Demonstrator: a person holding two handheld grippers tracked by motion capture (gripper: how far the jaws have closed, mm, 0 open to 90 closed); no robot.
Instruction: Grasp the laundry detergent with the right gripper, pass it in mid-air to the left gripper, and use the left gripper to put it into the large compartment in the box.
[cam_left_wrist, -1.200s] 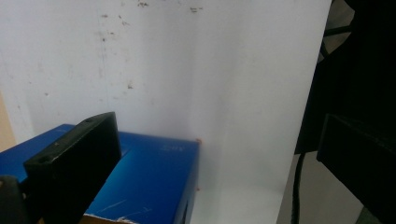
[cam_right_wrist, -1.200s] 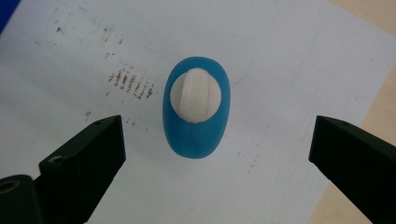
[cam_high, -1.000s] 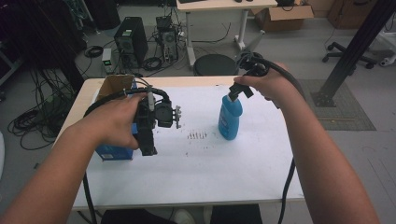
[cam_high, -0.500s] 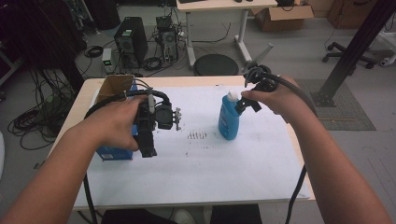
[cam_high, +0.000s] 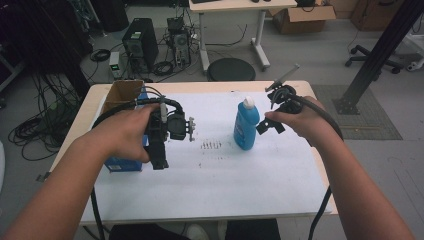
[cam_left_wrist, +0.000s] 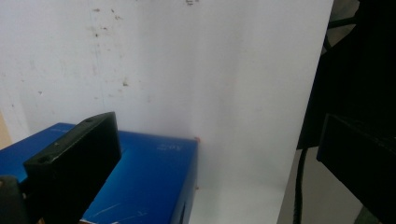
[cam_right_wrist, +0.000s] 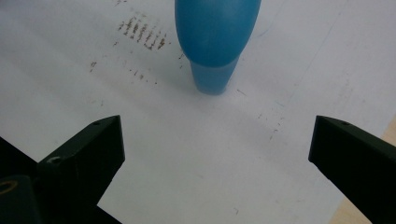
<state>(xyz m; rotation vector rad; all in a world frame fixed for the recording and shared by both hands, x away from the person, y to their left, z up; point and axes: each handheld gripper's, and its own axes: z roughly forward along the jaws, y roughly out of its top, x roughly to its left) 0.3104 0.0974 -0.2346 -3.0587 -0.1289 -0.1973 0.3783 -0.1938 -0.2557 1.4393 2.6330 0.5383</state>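
- High view: blue bottle (cam_high: 246, 124) upright mid-desk (cam_high: 250, 190); right gripper (cam_high: 266, 127) just beside it, not gripping. Left gripper (cam_high: 159, 150) at the blue box (cam_high: 122, 164) near the left edge. Risk: a sideways bump would tip the tall, narrow bottle.
- Left gripper view: jaws wide, one over the blue box (cam_left_wrist: 149, 182), nothing held. Risk: a stray drop would nudge the box.
- Right gripper view: jaws wide, blue bottle (cam_right_wrist: 215, 42) ahead, centred. Risk: closing on the rounded body could let it slip.
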